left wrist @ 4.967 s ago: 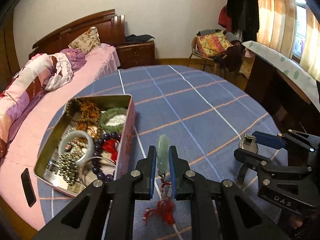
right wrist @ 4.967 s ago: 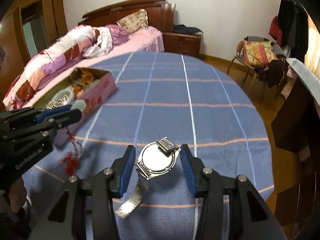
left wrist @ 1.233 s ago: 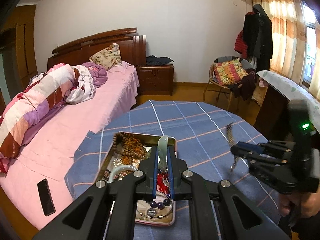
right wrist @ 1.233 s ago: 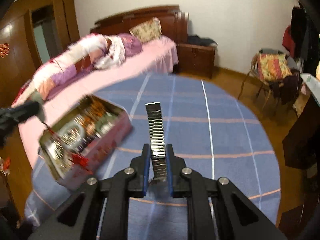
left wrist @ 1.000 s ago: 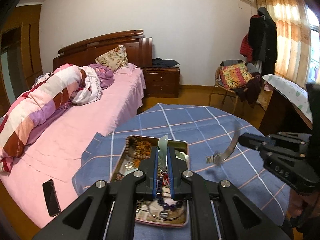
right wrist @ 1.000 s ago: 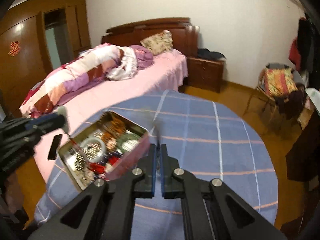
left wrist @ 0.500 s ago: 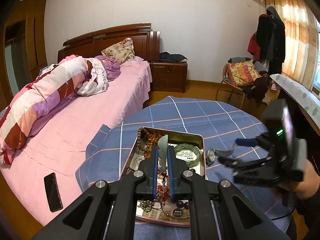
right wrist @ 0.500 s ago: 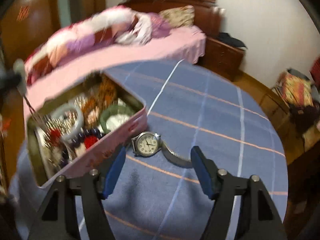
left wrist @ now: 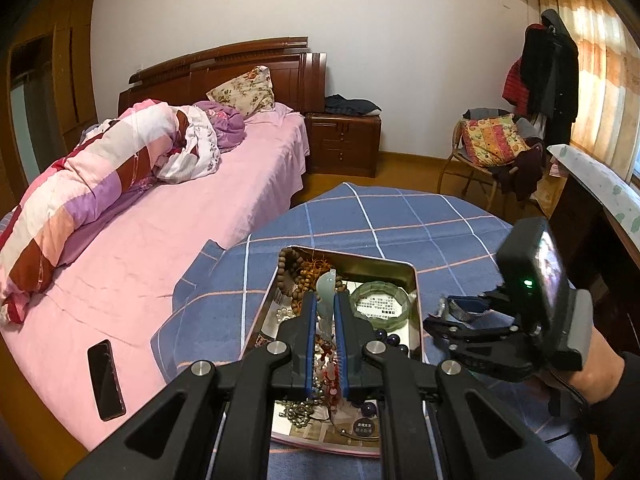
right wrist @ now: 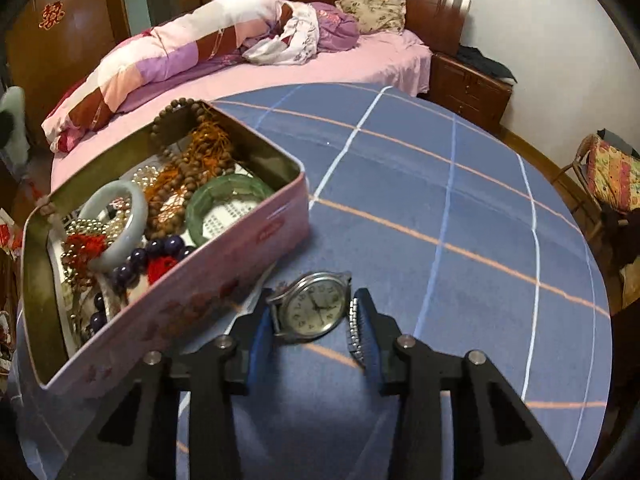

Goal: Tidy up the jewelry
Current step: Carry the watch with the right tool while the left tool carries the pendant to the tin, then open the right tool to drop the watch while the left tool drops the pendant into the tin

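A pink tin box (right wrist: 240, 264) (left wrist: 416, 280) full of bead strings, bangles and tassels stands on the blue checked table. My left gripper (left wrist: 326, 308) is shut on a pale green jade pendant (left wrist: 325, 292) with a red tassel cord, held above the tin. My right gripper (right wrist: 312, 316) is open, low on the cloth beside the tin's right wall. A silver wristwatch (right wrist: 316, 306) lies face up between its fingers; its metal band rests against the right finger. The right gripper also shows in the left wrist view (left wrist: 460, 316).
A green bangle (right wrist: 224, 208), a white bangle (right wrist: 120, 220) and purple beads (right wrist: 160, 248) lie in the tin. A pink bed (left wrist: 160, 216) with a phone (left wrist: 105, 380) on it is left of the table. A chair (left wrist: 492, 148) stands at the back right.
My right gripper, shut on the watch band a second ago, has opened and come down; the watch now lies on the cloth beside the tin. My left gripper still holds the pendant over the tin.
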{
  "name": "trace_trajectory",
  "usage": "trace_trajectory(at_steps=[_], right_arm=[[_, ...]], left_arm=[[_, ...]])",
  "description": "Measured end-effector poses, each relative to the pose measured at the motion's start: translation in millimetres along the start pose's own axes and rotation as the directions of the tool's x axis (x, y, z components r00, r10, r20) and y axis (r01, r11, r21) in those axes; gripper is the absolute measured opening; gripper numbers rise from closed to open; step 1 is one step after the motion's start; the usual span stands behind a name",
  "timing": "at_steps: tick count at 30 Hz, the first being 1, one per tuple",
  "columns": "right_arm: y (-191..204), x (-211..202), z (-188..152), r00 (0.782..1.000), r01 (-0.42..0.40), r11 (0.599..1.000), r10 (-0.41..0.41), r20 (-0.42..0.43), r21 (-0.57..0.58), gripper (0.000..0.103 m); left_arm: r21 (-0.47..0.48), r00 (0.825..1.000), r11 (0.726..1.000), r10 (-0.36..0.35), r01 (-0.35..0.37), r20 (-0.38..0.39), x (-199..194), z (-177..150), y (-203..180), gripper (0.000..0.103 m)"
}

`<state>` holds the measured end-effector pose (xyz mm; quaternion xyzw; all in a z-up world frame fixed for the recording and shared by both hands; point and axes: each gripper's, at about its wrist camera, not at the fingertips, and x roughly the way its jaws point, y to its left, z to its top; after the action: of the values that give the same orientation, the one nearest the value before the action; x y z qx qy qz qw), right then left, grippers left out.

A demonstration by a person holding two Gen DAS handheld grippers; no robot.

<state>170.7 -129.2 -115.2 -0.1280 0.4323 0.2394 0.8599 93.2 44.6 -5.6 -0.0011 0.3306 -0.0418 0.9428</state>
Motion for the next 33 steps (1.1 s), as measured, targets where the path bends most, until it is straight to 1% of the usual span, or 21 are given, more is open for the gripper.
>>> trace_trajectory(at_steps=[2, 4, 8, 10, 11, 12, 14, 17, 18, 20, 23, 25, 26, 27, 28, 29, 30, 31, 33], right_arm=[[2, -12, -3, 0.999, -0.013, 1.0, 0.012, 0.03, 0.019, 0.042], [5, -27, 2, 0.998, -0.006, 1.0, 0.004, 0.07, 0.025, 0.042], [20, -58, 25, 0.987, -0.023, 1.0, 0.021, 0.161, 0.01, 0.042], [35, -82, 39, 0.973, -0.063, 0.998, 0.063, 0.222, -0.006, 0.042], [40, -85, 45, 0.968, -0.076, 0.997, 0.076, 0.239, -0.011, 0.042], [50, -95, 52, 0.958, -0.1, 0.995, 0.103, 0.268, -0.023, 0.042], [63, -99, 58, 0.947, -0.132, 0.99, 0.14, 0.287, -0.047, 0.042], [84, -84, 63, 0.943, -0.165, 0.983, 0.181, 0.279, -0.081, 0.042], [87, -75, 63, 0.94, -0.193, 0.979, 0.205, 0.273, -0.07, 0.042], [84, -60, 61, 0.94, -0.222, 0.974, 0.225, 0.256, -0.038, 0.042], [81, -40, 54, 0.945, -0.245, 0.969, 0.244, 0.218, -0.025, 0.043], [76, -28, 48, 0.947, -0.271, 0.963, 0.267, 0.177, -0.003, 0.044], [74, -28, 46, 0.949, -0.273, 0.962, 0.269, 0.164, 0.002, 0.046], [73, -25, 44, 0.954, -0.261, 0.965, 0.257, 0.154, 0.005, 0.047], [71, -27, 43, 0.955, -0.255, 0.967, 0.251, 0.158, 0.005, 0.059], [68, -31, 42, 0.951, -0.261, 0.965, 0.255, 0.172, 0.009, 0.066], [65, -36, 41, 0.949, -0.263, 0.965, 0.256, 0.186, 0.014, 0.072], [64, -41, 39, 0.948, -0.258, 0.966, 0.25, 0.196, 0.017, 0.072], [60, -56, 37, 0.948, -0.237, 0.971, 0.226, 0.225, 0.022, 0.074]], left_arm=[[0.008, 1.0, 1.0, 0.0, 0.0, 0.002, -1, -1, -1, 0.008], [0.013, 1.0, 1.0, 0.002, -0.002, 0.004, -2, -2, -1, 0.008], [0.01, 1.0, 1.0, 0.004, -0.004, 0.01, -3, 1, 1, 0.008], [0.009, 1.0, 1.0, 0.007, -0.007, 0.012, -3, 2, 2, 0.008], [0.007, 1.0, 1.0, 0.006, -0.006, 0.011, -3, 2, 2, 0.008], [0.006, 1.0, 1.0, 0.007, -0.007, 0.009, -1, 1, 2, 0.008], [0.001, 1.0, 1.0, 0.01, -0.01, 0.001, 3, 0, 4, 0.008], [-0.002, 1.0, 1.0, 0.016, -0.016, -0.013, 10, -2, 7, 0.007], [0.0, 0.999, 0.999, 0.037, -0.037, -0.023, 15, -5, 9, 0.008], [-0.013, 0.999, 1.0, 0.023, -0.023, -0.049, 25, -11, 15, 0.008], [0.006, 0.995, 1.0, 0.028, -0.027, -0.096, 42, -21, 17, 0.008], [-0.004, 0.992, 1.0, 0.023, -0.023, -0.128, 51, -26, 18, 0.01], [-0.006, 0.99, 1.0, 0.019, -0.02, -0.14, 53, -29, 17, 0.016], [-0.007, 0.989, 1.0, 0.026, -0.028, -0.147, 55, -31, 15, 0.03], [-0.003, 0.989, 0.999, 0.041, -0.042, -0.14, 54, -32, 14, 0.041], [0.0, 0.991, 0.999, 0.053, -0.054, -0.126, 50, -33, 14, 0.063], [0.001, 0.992, 0.998, 0.067, -0.067, -0.108, 45, -33, 13, 0.078], [-0.005, 0.994, 0.997, 0.076, -0.077, -0.081, 39, -32, 14, 0.08], [-0.01, 0.996, 0.999, 0.053, -0.054, -0.065, 30, -30, 14, 0.08]])
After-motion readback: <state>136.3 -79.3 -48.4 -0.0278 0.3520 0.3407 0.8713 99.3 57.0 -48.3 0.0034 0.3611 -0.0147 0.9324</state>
